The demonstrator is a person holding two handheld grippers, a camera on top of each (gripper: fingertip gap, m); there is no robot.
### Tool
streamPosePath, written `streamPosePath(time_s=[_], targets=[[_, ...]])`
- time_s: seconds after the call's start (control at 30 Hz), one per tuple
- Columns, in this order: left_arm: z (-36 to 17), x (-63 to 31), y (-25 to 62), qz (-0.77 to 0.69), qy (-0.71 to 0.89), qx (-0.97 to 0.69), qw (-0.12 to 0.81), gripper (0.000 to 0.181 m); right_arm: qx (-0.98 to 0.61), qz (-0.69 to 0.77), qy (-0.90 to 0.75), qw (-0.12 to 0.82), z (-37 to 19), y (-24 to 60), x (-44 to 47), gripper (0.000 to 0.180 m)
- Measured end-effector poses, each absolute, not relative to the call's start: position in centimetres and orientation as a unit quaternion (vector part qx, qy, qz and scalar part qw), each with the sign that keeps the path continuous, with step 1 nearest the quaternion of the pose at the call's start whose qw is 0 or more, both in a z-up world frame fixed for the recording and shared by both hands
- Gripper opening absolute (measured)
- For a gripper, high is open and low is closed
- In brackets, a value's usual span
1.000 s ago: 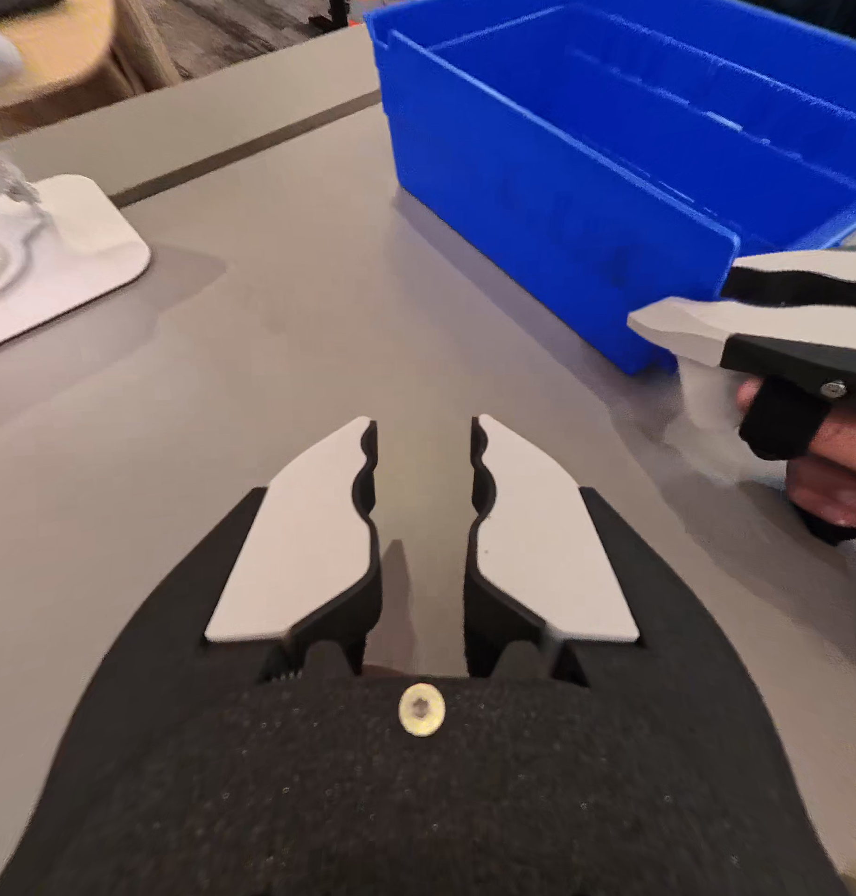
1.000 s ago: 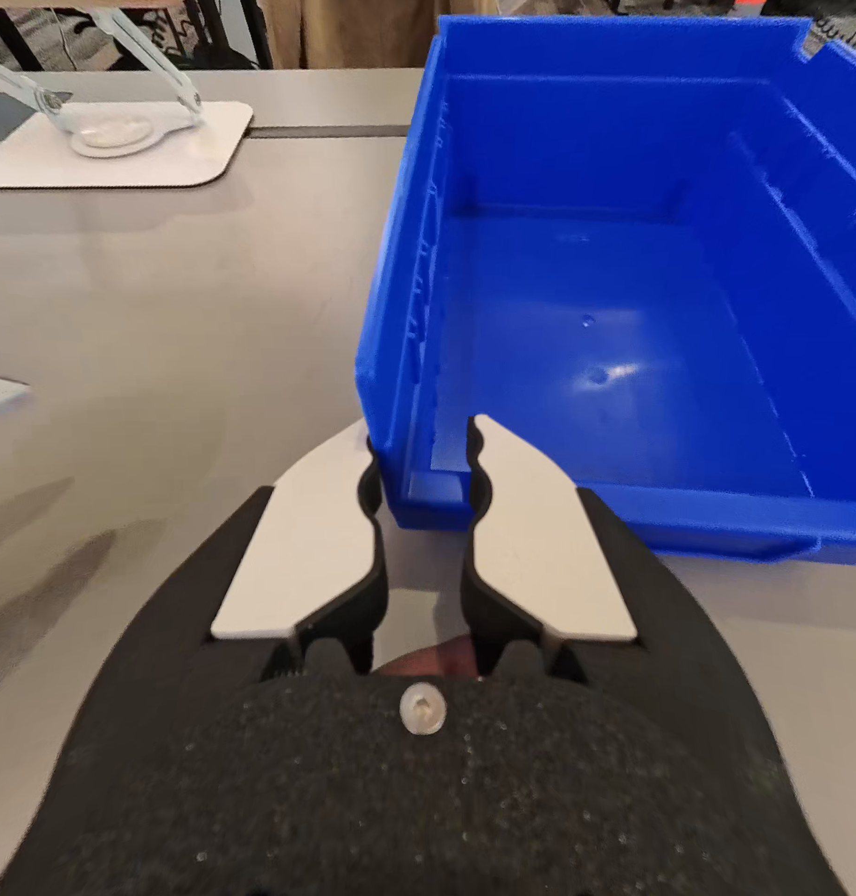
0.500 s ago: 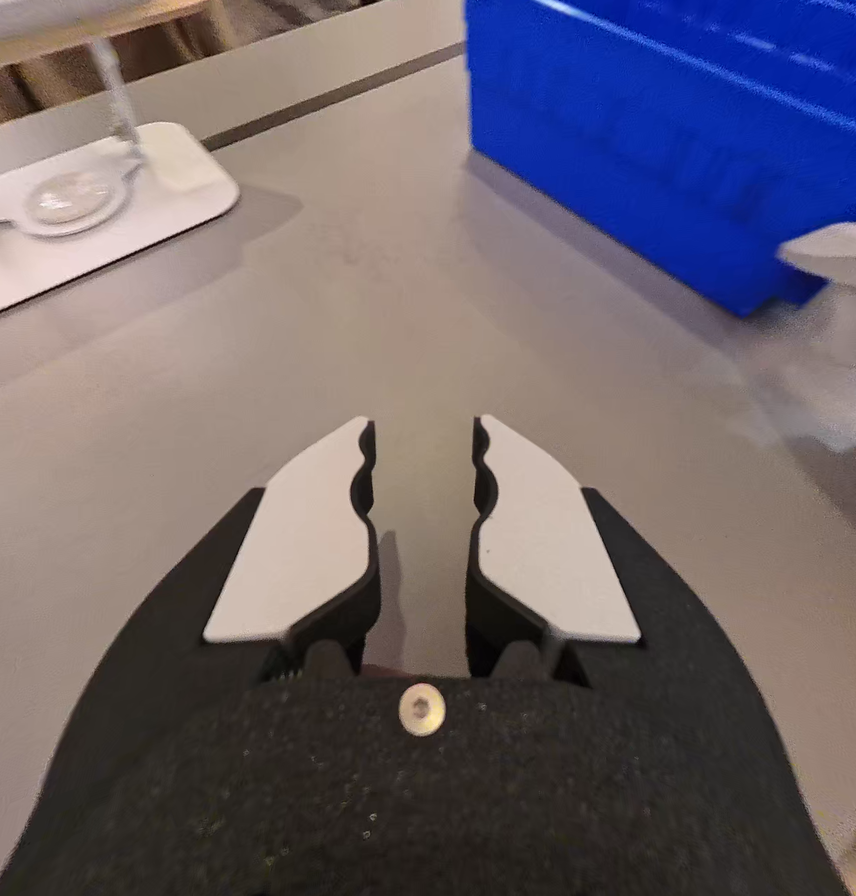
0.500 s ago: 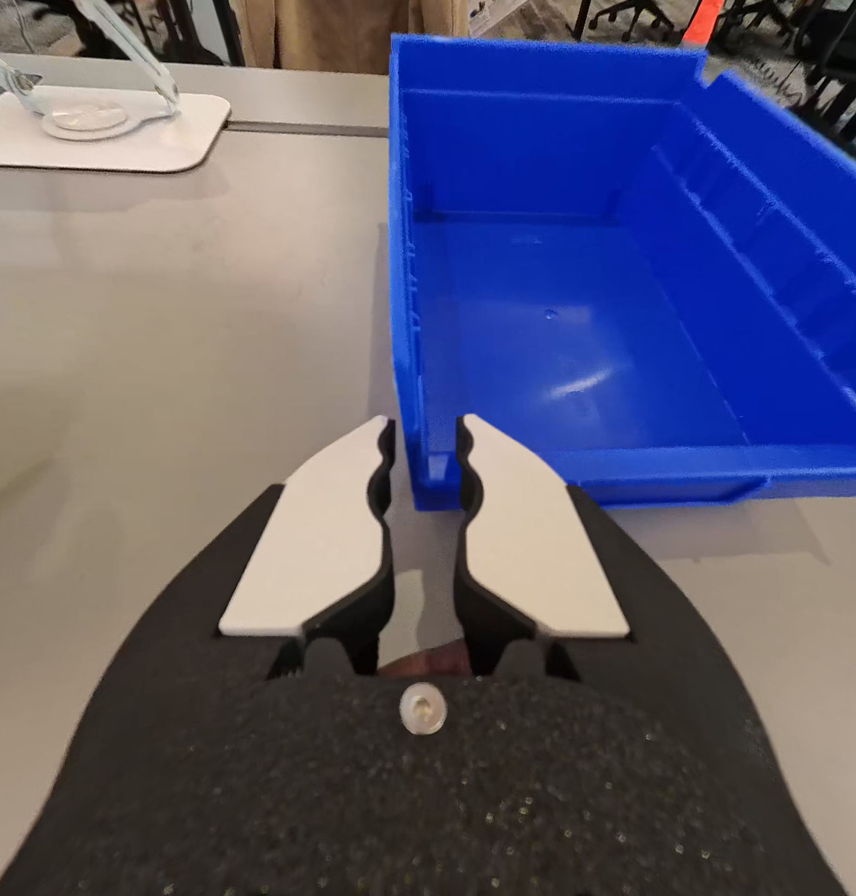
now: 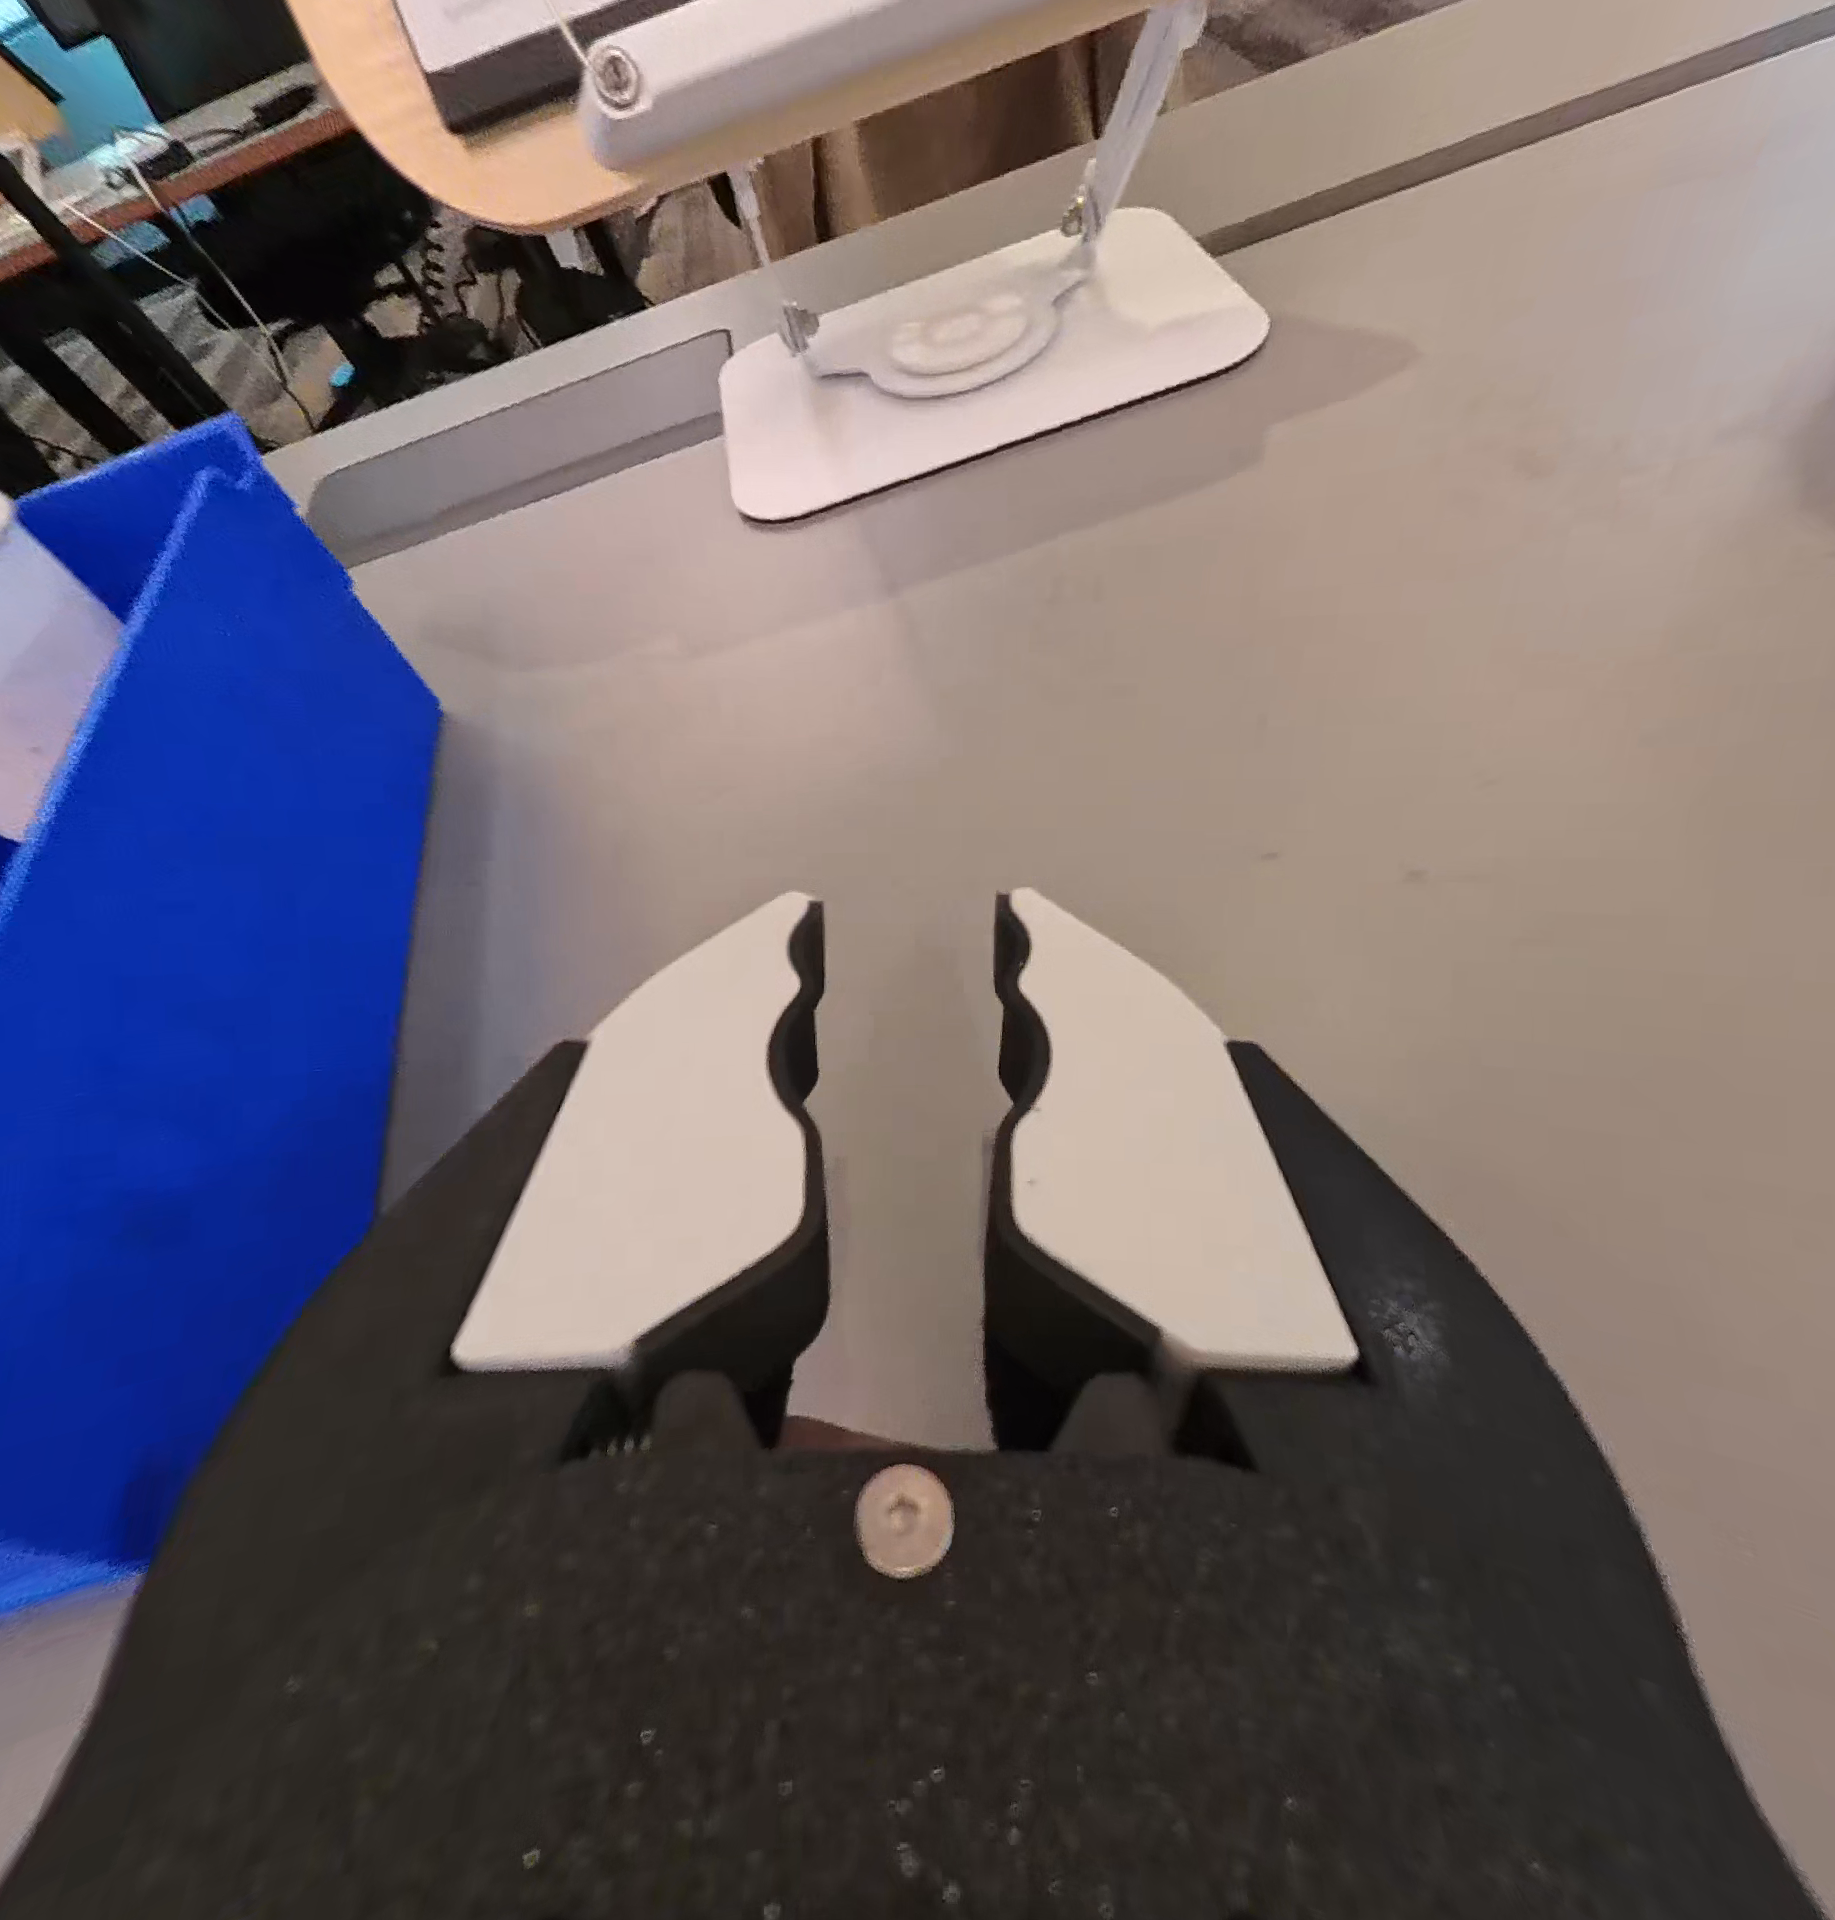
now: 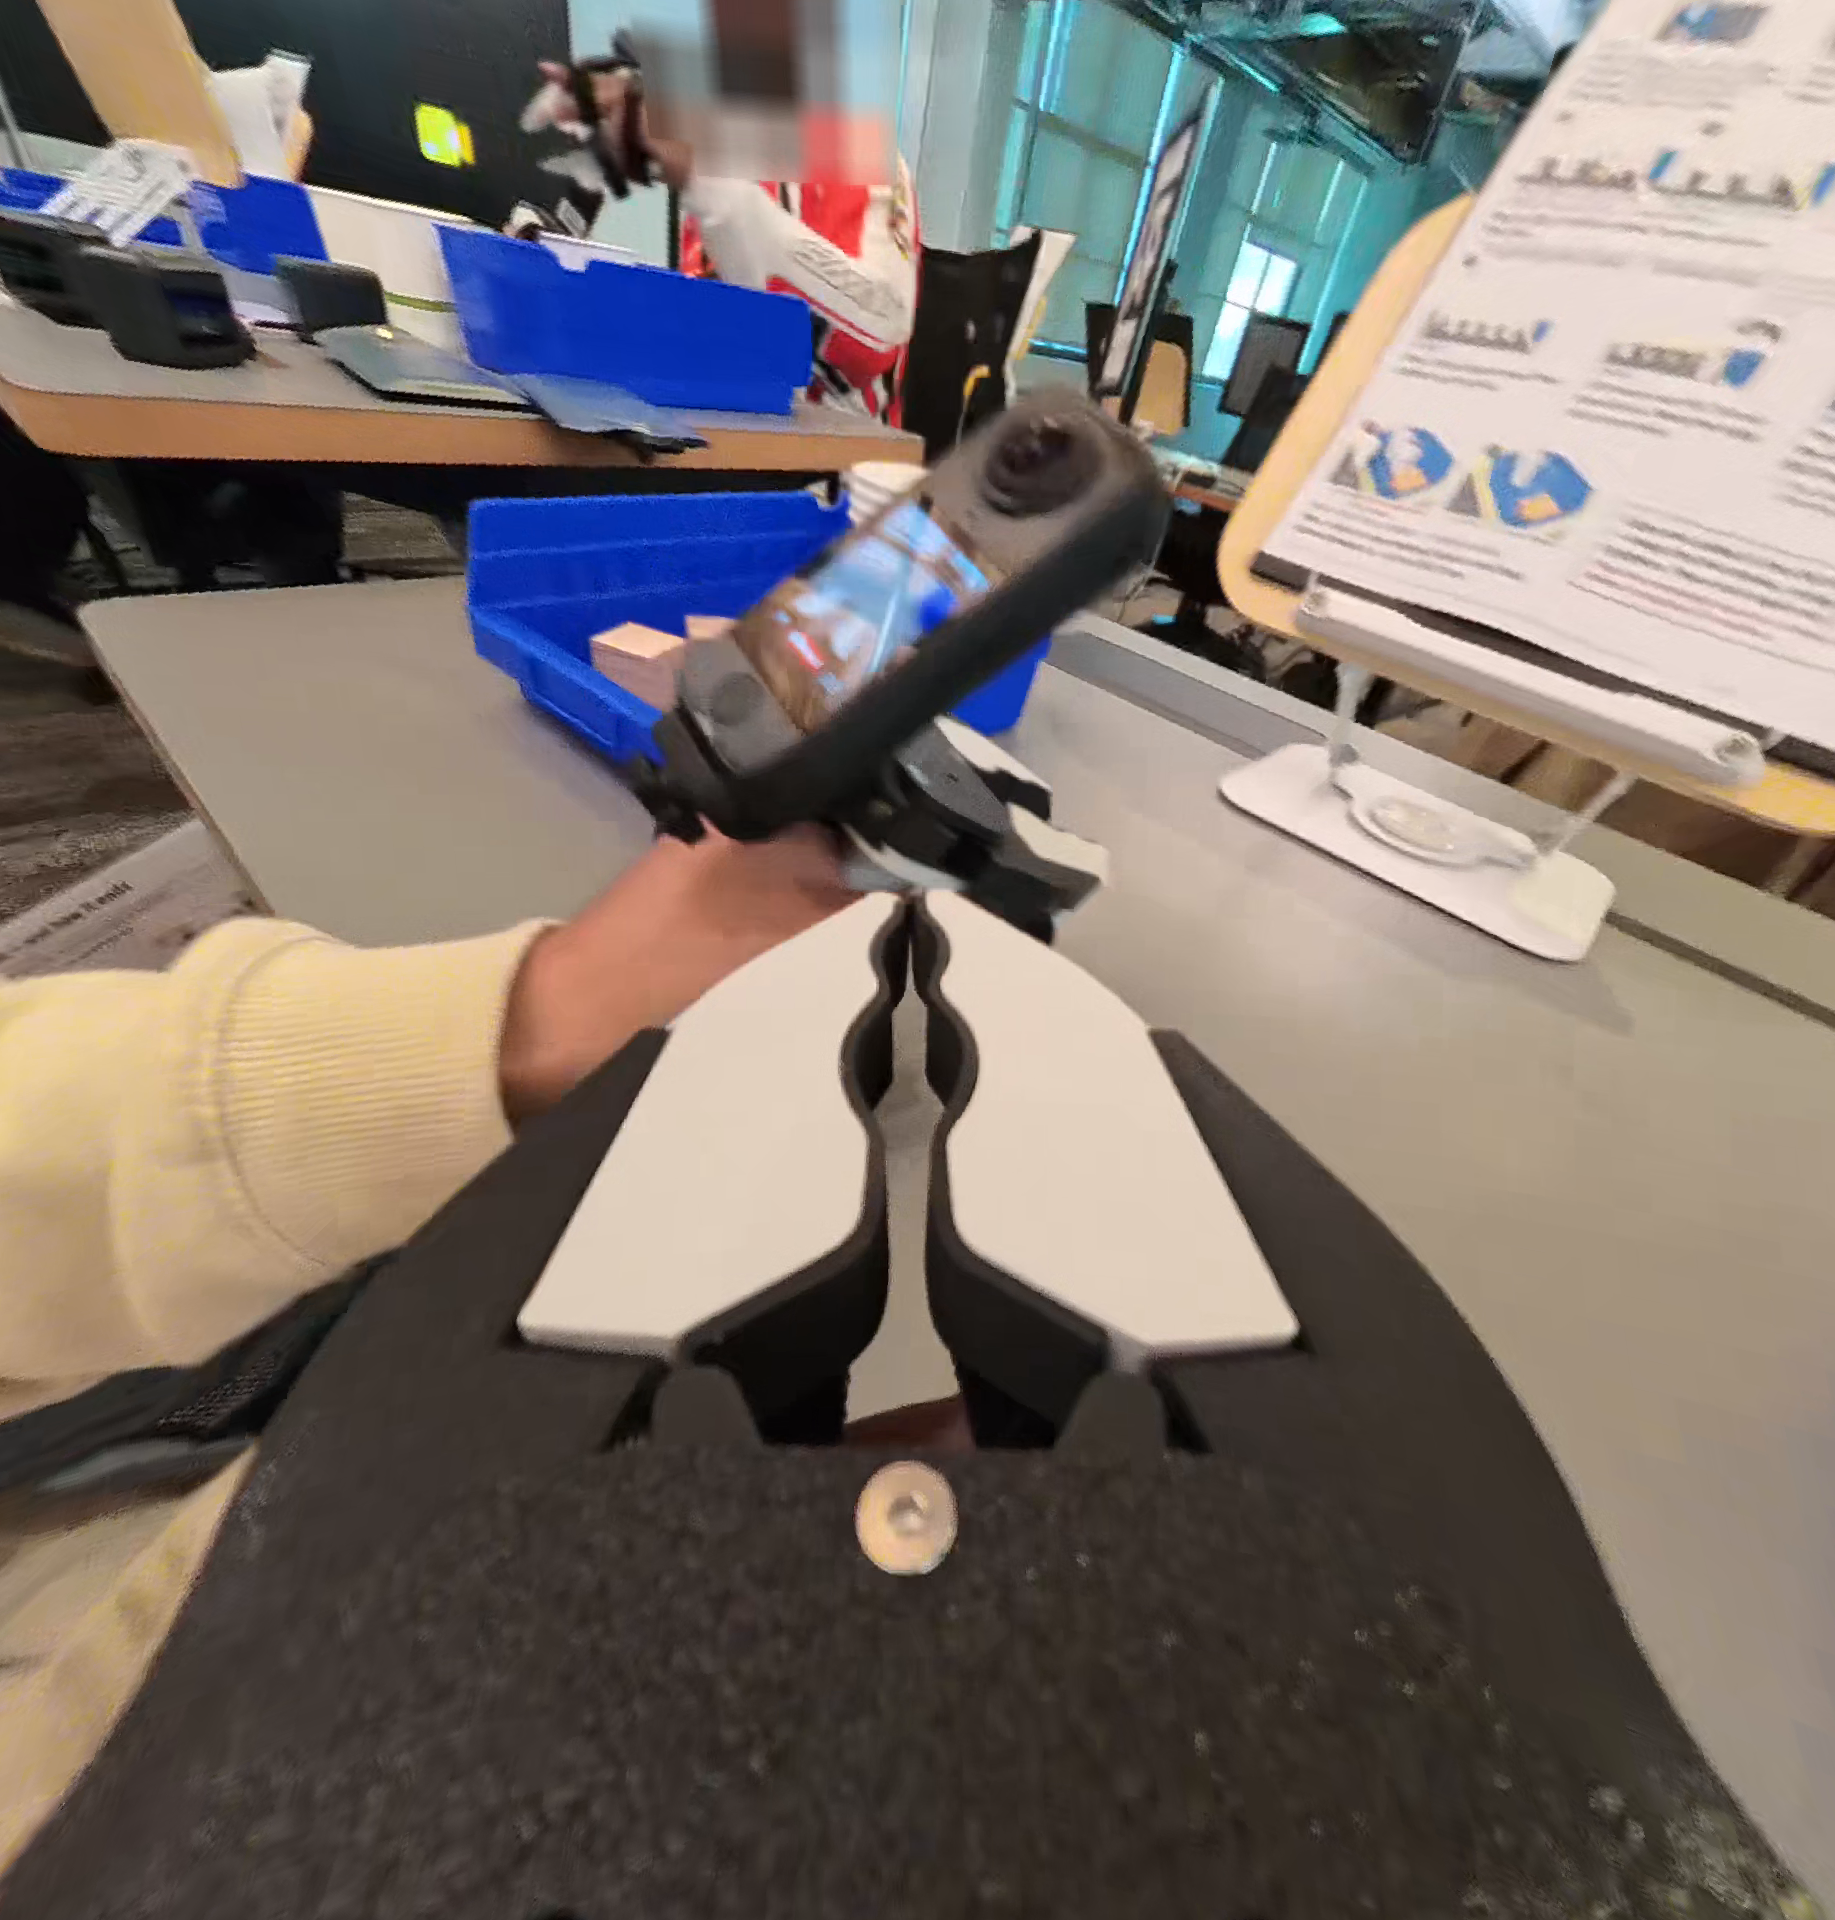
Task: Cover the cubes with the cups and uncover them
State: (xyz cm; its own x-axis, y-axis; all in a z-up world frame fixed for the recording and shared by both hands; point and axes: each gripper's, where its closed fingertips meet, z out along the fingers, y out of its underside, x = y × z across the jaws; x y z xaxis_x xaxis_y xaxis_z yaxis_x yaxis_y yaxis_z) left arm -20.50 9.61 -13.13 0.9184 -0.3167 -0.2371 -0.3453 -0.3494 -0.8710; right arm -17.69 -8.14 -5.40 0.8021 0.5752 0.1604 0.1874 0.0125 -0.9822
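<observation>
While both tools hang empty over the grey table (image 5: pixel 1412 727), risk lies in the reach: wooden cubes (image 6: pixel 638 657) sit deep in the blue bin (image 6: pixel 580 561), no cups visible. Left gripper (image 5: pixel 908 904) gapes released; right gripper (image 6: pixel 910 914) is clenched on nothing — a blind swing could strike the left hand (image 6: pixel 684 935).

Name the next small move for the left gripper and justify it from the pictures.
Probably swing the left gripper toward the blue bin: its jaws stand open and empty over bare table, and wooden cubes show in that bin. No cup is clearly visible.
</observation>
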Motion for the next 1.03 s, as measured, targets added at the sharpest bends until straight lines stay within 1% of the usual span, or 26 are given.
streamPosePath(time_s=[0.07, 0.2, 0.37, 0.67, 0.73, 0.8, 0.87, 0.93, 1.03], targets=[[-13.0, -20.8, 9.7, 0.033, 0.205, -0.816, 0.539, 0.031, -0.683, 0.158, -0.289, 0.651, -4.8, -8.3, -19.5, 0.0], [-12.6, -20.6, 9.5, 0.052, 0.216, -0.808, 0.546, 0.031, -0.703, 0.176, -0.311, 0.615, -4.8, -8.0, -22.1, 0.0], [-12.2, -20.7, 9.6, 0.07, 0.218, -0.799, 0.556, 0.032, -0.708, 0.186, -0.314, 0.605, -4.5, -7.4, -23.3, 0.0], [-12.5, -20.9, 9.7, 0.098, 0.225, -0.793, 0.558, 0.033, -0.726, 0.179, -0.312, 0.586, -5.1, -7.2, -22.9, 0.0], [-12.2, -21.3, 9.8, 0.123, 0.226, -0.782, 0.568, 0.033, -0.735, 0.177, -0.318, 0.572, -5.4, -7.4, -22.7, 0.0], [-11.9, -22.4, 10.2, 0.179, 0.222, -0.774, 0.566, 0.034, -0.747, 0.156, -0.321, 0.56, -5.7, -7.2, -22.0, 0.0], [-11.6, -23.2, 10.4, 0.217, 0.209, -0.774, 0.557, 0.03, -0.751, 0.148, -0.319, 0.56, -5.7, -7.0, -21.4, 0.0], [-11.4, -22.9, 10.4, 0.217, 0.214, -0.77, 0.561, 0.027, -0.754, 0.163, -0.321, 0.55, -5.7, -7.2, -21.3, 0.0], [-11.4, -22.2, 10.2, 0.196, 0.213, -0.776, 0.56, 0.026, -0.748, 0.158, -0.324, 0.558, -5.3, -7.5, -21.1, 0.0]])
